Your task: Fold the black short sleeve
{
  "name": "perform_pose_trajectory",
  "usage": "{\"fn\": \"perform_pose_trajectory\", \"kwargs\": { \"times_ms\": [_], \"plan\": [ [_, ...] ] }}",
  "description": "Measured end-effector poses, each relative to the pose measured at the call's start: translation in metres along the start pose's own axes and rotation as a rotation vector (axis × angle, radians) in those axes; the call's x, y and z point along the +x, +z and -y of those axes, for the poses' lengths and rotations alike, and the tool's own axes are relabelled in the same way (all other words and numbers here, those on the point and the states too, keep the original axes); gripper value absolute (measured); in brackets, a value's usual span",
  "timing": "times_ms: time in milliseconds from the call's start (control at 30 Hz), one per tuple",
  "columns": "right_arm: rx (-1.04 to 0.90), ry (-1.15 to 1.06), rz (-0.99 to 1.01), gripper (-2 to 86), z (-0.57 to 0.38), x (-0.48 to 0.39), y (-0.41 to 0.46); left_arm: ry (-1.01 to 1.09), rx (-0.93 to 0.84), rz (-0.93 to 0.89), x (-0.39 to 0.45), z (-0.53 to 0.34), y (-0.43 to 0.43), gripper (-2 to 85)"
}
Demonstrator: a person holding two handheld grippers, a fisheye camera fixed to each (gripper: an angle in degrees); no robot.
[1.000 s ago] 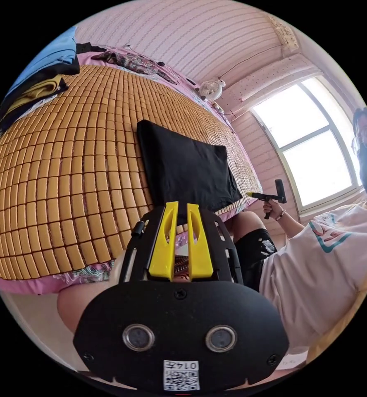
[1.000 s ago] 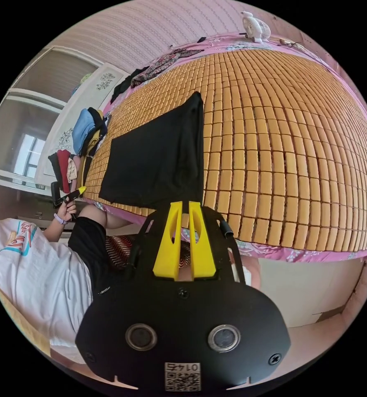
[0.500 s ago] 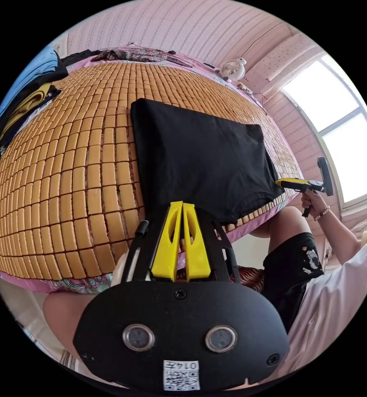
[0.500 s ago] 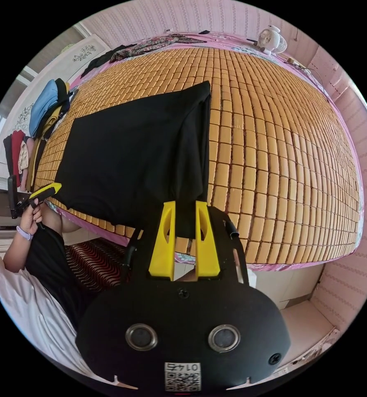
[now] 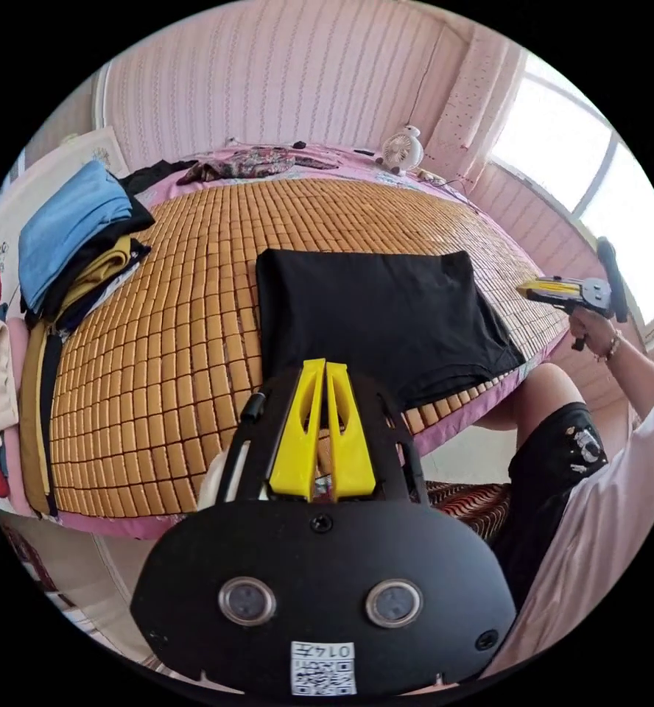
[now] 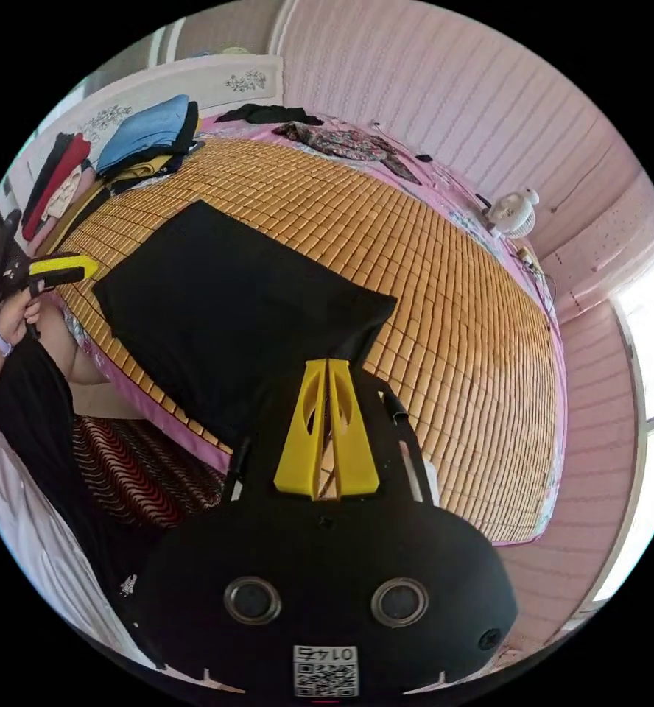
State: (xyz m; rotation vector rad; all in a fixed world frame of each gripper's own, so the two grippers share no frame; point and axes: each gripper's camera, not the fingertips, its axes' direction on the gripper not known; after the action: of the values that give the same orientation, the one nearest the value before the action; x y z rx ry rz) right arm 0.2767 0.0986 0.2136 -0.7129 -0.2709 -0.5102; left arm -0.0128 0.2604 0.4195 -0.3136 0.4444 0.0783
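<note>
Since a moment ago my right gripper (image 6: 328, 368) has pinched closed. Left gripper view: left gripper (image 5: 325, 368) closed on nothing, black short sleeve (image 5: 386, 324) folded on the bamboo mat (image 5: 157, 353). Right gripper view: shirt near bed edge.

I see the folded short sleeve (image 5: 382, 324) lying on the bamboo mat (image 5: 194, 294), near the bed edge where I sit. A stack of clothes (image 5: 69, 243) sits at the mat's left side, and a small fan (image 5: 403, 149) stands at the far edge by the wall.
</note>
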Motion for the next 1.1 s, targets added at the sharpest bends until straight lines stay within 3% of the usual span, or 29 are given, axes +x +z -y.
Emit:
{"fn": "perform_pose_trajectory", "kwargs": {
  "times_ms": [100,233,367,533,833,1000,1100],
  "plan": [
    [-0.076,-0.207,0.136,-0.8,0.072,-0.033,0.035,0.075,-0.026,-0.187,0.048,0.008,0.028,-1.0],
    [-0.198,-0.398,0.15,-0.7,0.167,-0.075,0.093,0.213,-0.112,-0.174,0.109,0.012,0.073,-1.0],
    [-0.394,-0.428,0.14,-0.5,0.215,-0.09,0.139,0.243,-0.143,-0.172,0.117,0.003,0.098,-1.0],
    [-0.462,-0.498,0.138,-0.8,0.23,-0.088,0.144,0.265,-0.119,-0.24,0.106,-0.01,0.097,-1.0],
    [-0.511,-0.383,0.182,-0.9,0.261,-0.034,0.157,0.294,-0.065,-0.253,0.1,-0.038,0.087,-1.0],
    [-0.35,-0.226,0.215,-0.9,0.225,0.012,0.129,0.368,-0.105,-0.351,0.1,-0.047,0.081,-0.9],
    [-0.242,-0.044,0.38,-0.9,0.165,0.056,0.09,0.412,-0.071,-0.467,0.106,-0.054,0.075,-0.5]
  ]
}}
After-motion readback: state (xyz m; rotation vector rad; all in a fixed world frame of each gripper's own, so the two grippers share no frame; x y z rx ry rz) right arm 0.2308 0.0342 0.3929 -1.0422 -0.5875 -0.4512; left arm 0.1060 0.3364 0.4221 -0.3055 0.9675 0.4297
